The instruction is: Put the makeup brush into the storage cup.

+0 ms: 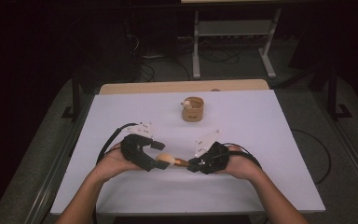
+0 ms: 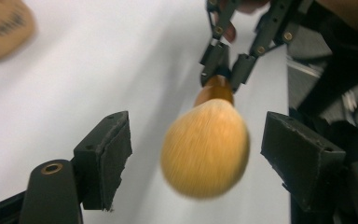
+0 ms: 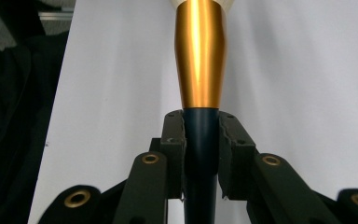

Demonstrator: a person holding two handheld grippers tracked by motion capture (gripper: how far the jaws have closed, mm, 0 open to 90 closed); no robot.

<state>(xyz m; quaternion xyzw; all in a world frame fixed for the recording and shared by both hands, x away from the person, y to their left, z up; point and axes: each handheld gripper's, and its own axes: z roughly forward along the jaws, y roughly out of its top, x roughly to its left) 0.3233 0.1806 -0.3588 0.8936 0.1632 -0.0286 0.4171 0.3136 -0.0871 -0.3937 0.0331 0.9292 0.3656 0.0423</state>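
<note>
Both forearms are reaching in from the near edge, hands low over the front half of the white tabletop [image 1: 261, 140] and turned inward so the two claws are facing each other. The right claw [image 3: 201, 154] is pinching the dark handle of a makeup brush [image 3: 200, 60], jaws pressed tight on it just behind the gold ferrule, and is holding the brush roughly level, pointing toward the other hand. The left claw [image 2: 196, 154] is standing spread, its jaws on either side of the brush's fluffy tan head [image 2: 206, 147] with daylight showing on both sides, so its pads are not touching the bristles. Farther back on the tabletop a small round wooden holder [image 1: 193, 110] is sitting, well apart from both hands.
</note>
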